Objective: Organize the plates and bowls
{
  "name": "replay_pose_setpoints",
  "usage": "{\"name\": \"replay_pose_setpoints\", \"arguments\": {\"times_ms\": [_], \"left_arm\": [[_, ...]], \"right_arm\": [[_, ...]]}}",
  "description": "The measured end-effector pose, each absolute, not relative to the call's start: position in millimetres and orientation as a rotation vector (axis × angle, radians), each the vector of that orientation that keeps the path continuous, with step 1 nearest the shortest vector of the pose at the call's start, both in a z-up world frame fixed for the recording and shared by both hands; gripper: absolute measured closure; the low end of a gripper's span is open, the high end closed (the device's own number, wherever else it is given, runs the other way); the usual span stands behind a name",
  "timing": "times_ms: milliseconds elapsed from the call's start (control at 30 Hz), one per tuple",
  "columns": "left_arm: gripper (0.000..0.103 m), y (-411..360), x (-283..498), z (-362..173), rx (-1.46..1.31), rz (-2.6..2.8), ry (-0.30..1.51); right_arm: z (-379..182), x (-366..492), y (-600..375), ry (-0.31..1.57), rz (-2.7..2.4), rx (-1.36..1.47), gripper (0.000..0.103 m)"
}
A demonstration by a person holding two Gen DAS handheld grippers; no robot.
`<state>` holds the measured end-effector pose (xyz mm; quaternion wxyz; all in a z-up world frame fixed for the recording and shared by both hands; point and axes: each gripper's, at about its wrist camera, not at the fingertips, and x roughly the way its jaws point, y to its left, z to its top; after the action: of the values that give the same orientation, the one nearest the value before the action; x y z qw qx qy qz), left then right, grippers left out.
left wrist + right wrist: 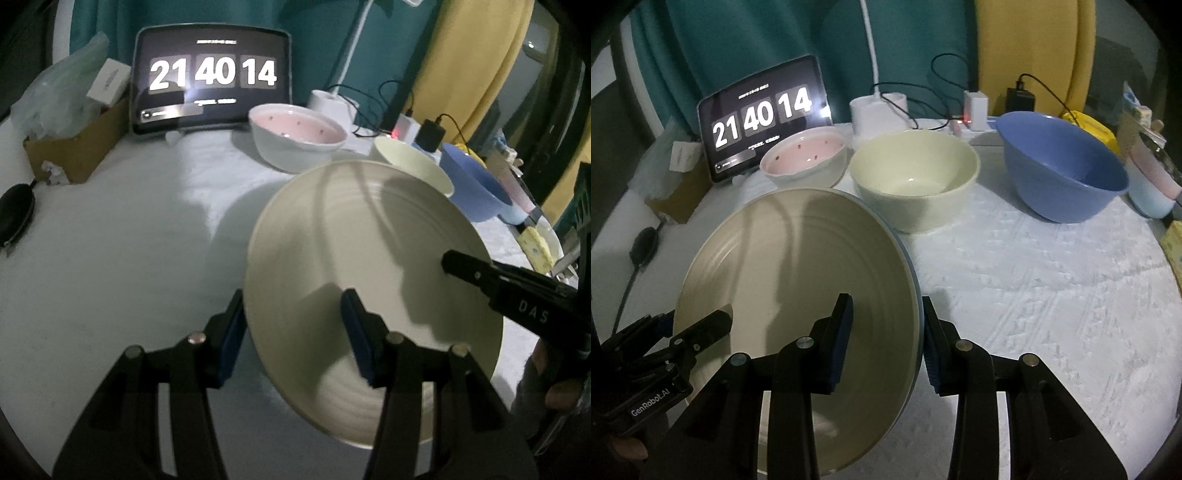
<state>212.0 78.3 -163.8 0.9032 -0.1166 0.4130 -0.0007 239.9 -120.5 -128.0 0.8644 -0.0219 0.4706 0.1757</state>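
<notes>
Cream plate (798, 280) hangs tilted above the desk (1034, 280), in front of the cream bowl (916, 177); your left claw (291, 332) and right claw (886, 339) each clamp an opposite rim.

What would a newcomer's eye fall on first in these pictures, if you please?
First, the cream plate in front, held tilted above the table by both rims: the left hand-held gripper and the right hand-held gripper each clamp an edge. Next, the glowing clock at the back left. Then the row of bowls before it: pink bowl, cream bowl, blue bowl.
</notes>
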Motion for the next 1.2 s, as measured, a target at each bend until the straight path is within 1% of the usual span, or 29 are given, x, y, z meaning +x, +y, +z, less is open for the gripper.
{"name": "replay_pose_setpoints", "arguments": {"times_ms": [367,833,1200], "left_arm": [[0.051,94.2,220.7,-176.9,-0.246,0.046,0.894],[0.051,92.7,225.5,-179.6,-0.247,0.050,0.909],[0.050,80.7,215.1,-148.2,-0.164,0.111,0.788]], "right_arm": [[-146.0,255.0,-99.8,1.033,0.407,-0.054,0.065],[-156.8,262.7,-102.3,1.060,0.427,-0.039,0.065],[-143.2,257.6,-129.4,1.040,0.405,-0.004,0.065]]}}
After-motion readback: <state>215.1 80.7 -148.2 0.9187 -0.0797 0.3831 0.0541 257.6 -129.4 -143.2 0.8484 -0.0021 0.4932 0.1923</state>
